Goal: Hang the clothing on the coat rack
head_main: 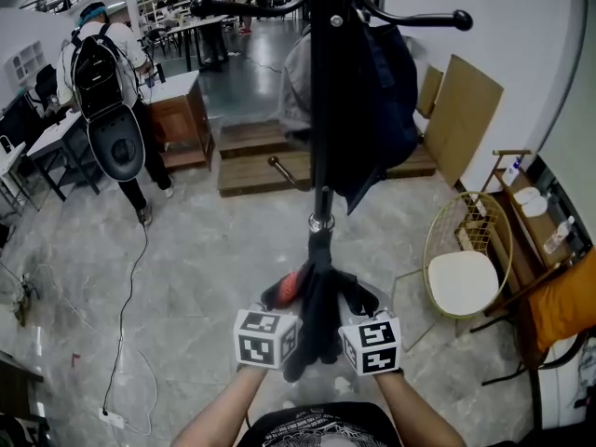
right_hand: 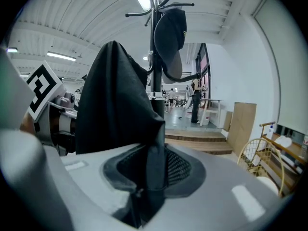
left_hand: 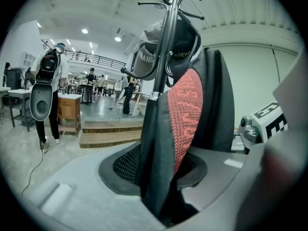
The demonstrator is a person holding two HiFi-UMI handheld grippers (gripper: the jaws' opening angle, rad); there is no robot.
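Both pairs of jaws stand apart, and a fold of the black-and-red garment (head_main: pixel 315 319) lies loose in each gap, unpinched. The left gripper (head_main: pixel 287 294) and right gripper (head_main: pixel 352 298) sit side by side, tilted slightly down. The 2 forearms reach forward. The garment runs up against the coat rack (head_main: pixel 319 110) pole.

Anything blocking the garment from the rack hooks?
Nothing stands between the garment and the pole: the cloth lies right against it, low down. Up top the hooks are crowded: dark clothing and a cap hang there. One hook at the upper right looks bare, so I'd aim there.
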